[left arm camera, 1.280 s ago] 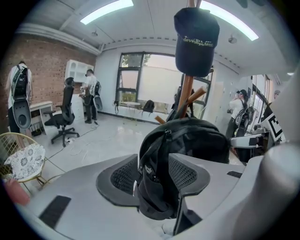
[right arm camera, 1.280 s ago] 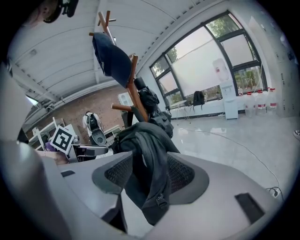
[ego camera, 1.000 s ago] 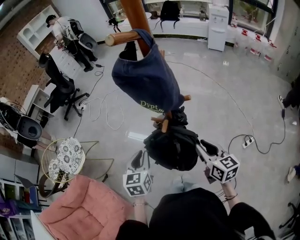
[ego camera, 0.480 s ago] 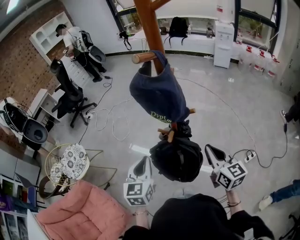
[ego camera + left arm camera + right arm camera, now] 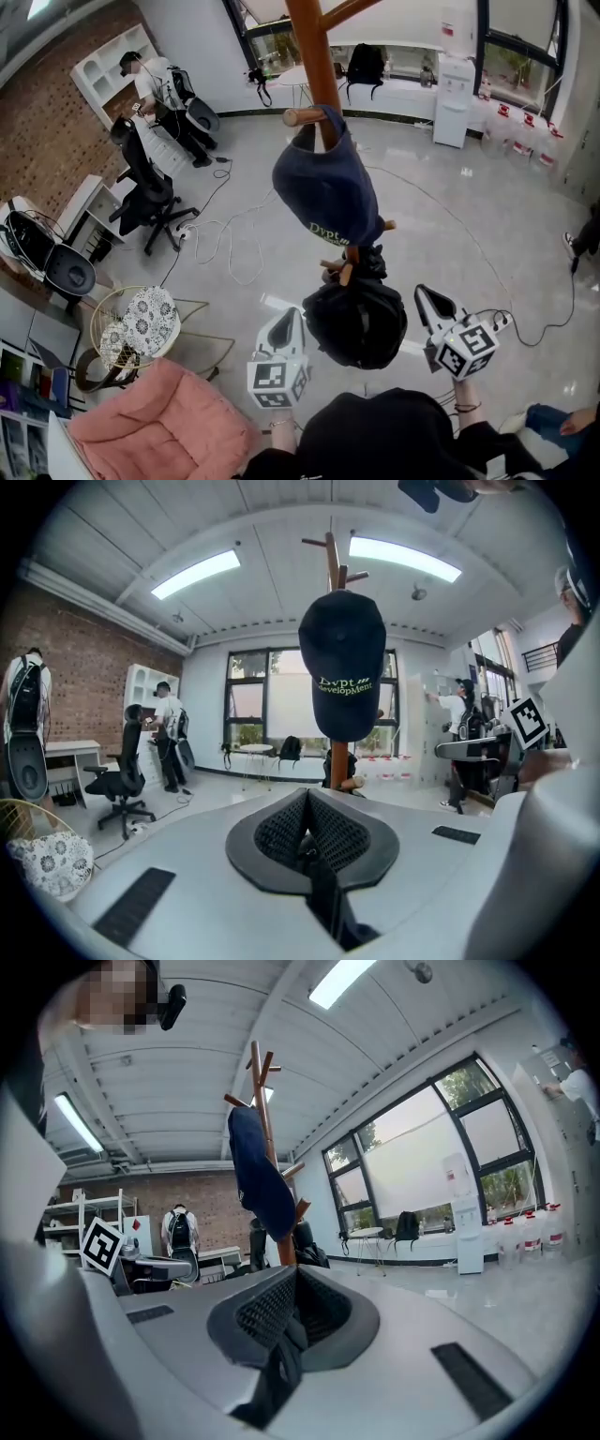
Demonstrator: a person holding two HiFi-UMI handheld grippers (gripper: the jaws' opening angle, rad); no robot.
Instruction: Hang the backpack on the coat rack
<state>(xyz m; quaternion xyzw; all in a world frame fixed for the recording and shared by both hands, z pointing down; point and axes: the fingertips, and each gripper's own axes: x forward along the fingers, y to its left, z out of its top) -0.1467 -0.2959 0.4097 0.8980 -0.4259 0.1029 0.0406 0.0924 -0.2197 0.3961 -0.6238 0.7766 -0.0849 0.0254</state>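
**Count.**
- One wooden coat rack [image 5: 314, 56].
- One navy cap [image 5: 328, 192], on an upper peg [image 5: 302, 117].
- One black backpack [image 5: 356, 323] on the rack, and a second bag [image 5: 364, 64] far off on the window ledge.
- Two grippers.
- One person [image 5: 150, 80] standing at the white shelf [image 5: 98, 66], upper left.
- Parts of two more people at the right edge: a shoe [image 5: 568, 244] and a leg in jeans [image 5: 548, 419].

**Grippers.**
- Left gripper [image 5: 285, 323]: clenched. Its mesh pads [image 5: 277, 832] are pressed flat together and grip nothing. The tip is just beside the backpack's left side.
- Right gripper [image 5: 427, 300]: also clenched, with its pads [image 5: 262, 1312] together and empty. It is just beside the backpack's right side.
- The backpack hangs from a low peg [image 5: 339, 272] under the cap, between the two grippers and clear of the floor. Neither gripper holds it.

**Surface and room.**
- Left: a brick wall [image 5: 37, 150], a black office chair [image 5: 145, 192], a wire chair [image 5: 141, 319] with a patterned cushion, and a pink padded seat [image 5: 159, 427] at the bottom.
- Middle: a pale grey, glossy floor [image 5: 450, 216] with loose cables [image 5: 225, 248] looping across it.
- Back and right: tall windows [image 5: 506, 23], a white water dispenser [image 5: 453, 84] and a row of water jugs [image 5: 516, 127] along the wall.
- Overhead, in the gripper views: white ceiling panels with strip lights [image 5: 403, 560].
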